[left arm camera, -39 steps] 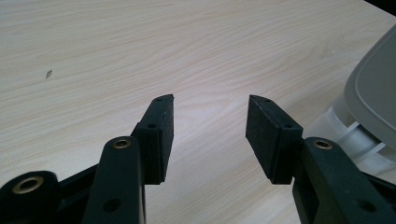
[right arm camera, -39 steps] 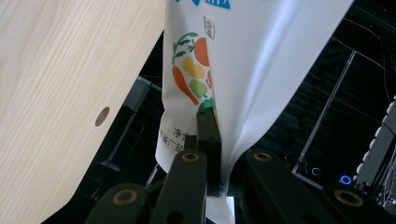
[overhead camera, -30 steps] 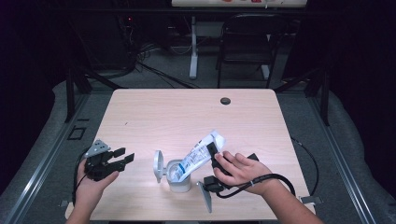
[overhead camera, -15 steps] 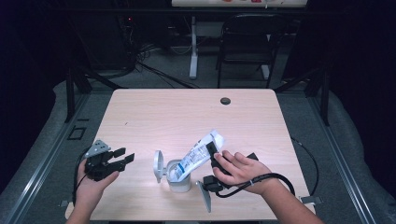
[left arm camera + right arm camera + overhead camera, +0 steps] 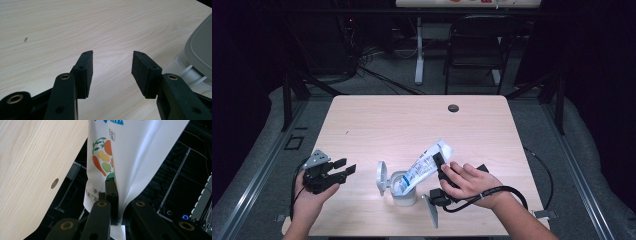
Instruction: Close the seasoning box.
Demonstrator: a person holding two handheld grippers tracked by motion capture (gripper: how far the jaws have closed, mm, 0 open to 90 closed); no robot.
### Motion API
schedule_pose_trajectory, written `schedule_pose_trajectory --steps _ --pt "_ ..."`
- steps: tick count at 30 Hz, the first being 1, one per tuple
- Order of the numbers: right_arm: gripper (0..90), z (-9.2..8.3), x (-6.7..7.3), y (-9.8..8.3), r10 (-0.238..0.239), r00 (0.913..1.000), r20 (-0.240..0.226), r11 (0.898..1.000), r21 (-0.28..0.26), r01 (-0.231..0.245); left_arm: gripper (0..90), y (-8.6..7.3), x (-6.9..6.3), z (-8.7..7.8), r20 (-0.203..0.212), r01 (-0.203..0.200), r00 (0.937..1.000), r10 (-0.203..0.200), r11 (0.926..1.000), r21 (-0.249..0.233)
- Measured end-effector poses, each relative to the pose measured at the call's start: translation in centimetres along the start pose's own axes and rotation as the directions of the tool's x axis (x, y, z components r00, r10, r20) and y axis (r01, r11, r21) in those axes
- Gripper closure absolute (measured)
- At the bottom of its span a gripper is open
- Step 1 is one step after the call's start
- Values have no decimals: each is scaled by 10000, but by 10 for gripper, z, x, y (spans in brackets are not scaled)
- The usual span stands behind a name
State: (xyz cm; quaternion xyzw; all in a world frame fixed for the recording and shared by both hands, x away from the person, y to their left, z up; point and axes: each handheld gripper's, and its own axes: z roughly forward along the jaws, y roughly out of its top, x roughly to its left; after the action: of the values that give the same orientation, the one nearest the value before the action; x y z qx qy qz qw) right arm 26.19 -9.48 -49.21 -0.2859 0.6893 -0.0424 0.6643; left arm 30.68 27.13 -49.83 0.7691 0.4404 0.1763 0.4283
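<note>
A white pouch point(image 5: 428, 162) printed with blue text and vegetables point(image 5: 120, 152) leans with its lower end inside a small grey lidded bin point(image 5: 399, 186) on the table. My right gripper point(image 5: 441, 161) is shut on the pouch's upper end, and in the right gripper view its jaws pinch the bag's edge point(image 5: 112, 202). My left gripper point(image 5: 343, 169) rests low at the table's left front, open with nothing between its pads point(image 5: 86, 72). The bin's flipped-up lid point(image 5: 382, 177) shows at the right of the left gripper view as a grey lid point(image 5: 200, 47).
The wooden table point(image 5: 402, 125) has a round cable hole point(image 5: 453, 108) near its far edge. A chair point(image 5: 472, 55) and a white stand leg point(image 5: 418, 50) are on the floor beyond the table. Black cables trail from both grippers.
</note>
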Motion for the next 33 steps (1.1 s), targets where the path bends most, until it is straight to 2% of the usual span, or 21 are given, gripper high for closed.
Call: schedule_pose_trajectory --steps 14,23,33 --pt "886 0 2 1 171 9998 -101 9998 59 -171 523 0 1 0 24 8 10000 -8 10000 -10" --pt "886 0 2 0 257 9995 -161 9996 -128 -259 522 0 1 0 35 3 10000 -3 10000 37" --pt "886 0 2 0 680 9972 -309 9975 -164 -685 522 -1 0 1 44 5 10000 -5 10000 52"
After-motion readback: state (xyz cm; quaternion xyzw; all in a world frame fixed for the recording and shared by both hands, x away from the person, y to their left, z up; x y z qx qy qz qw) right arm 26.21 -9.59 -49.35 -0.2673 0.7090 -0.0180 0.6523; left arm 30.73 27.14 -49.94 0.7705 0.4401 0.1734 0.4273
